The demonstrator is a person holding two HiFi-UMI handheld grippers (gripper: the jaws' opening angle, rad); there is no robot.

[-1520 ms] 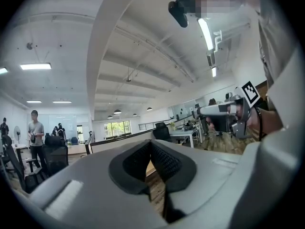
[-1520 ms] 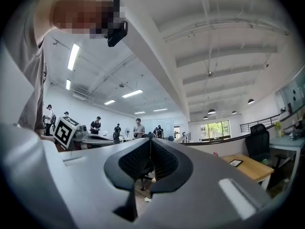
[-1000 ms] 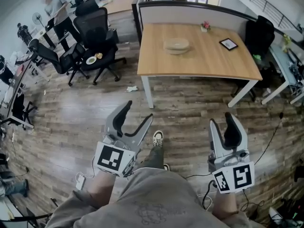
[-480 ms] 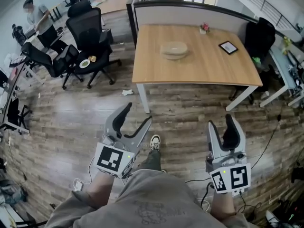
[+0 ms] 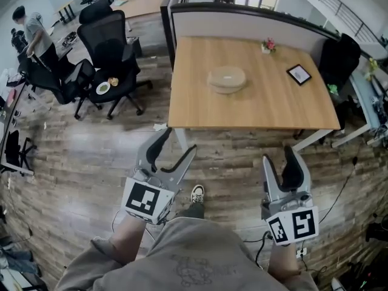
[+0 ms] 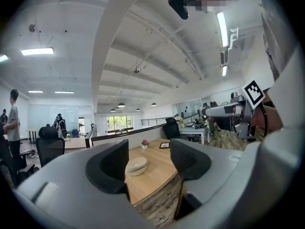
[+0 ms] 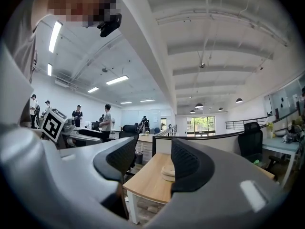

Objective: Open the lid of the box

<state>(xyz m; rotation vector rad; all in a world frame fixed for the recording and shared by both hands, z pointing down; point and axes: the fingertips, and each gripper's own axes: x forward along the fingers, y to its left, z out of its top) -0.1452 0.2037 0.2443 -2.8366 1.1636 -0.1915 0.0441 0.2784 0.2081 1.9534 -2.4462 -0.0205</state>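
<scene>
The box (image 5: pixel 227 79) is a round, flat, beige container with its lid on, standing near the middle of a wooden table (image 5: pixel 200 111). Both grippers hang over the floor short of the table, well apart from the box. My left gripper (image 5: pixel 177 144) is open with nothing between its fingers. My right gripper (image 5: pixel 280 157) is open and empty too. In the left gripper view the box (image 6: pixel 136 166) shows far off between the jaws of the left gripper (image 6: pixel 149 163). In the right gripper view the box (image 7: pixel 167 172) peeks out beside the right jaw of the right gripper (image 7: pixel 148 163).
A framed tablet (image 5: pixel 299 73) and a small flower pot (image 5: pixel 269 45) sit on the table's far right. A partition (image 5: pixel 242 20) backs the table. Black office chairs (image 5: pixel 112 41) stand at the left, one bearing a plate (image 5: pixel 103 88). A person (image 5: pixel 33 32) stands far left.
The table has drawn nearer in the head view. The right gripper's jaws have spread a little wider. The person at the far left has shifted left.
</scene>
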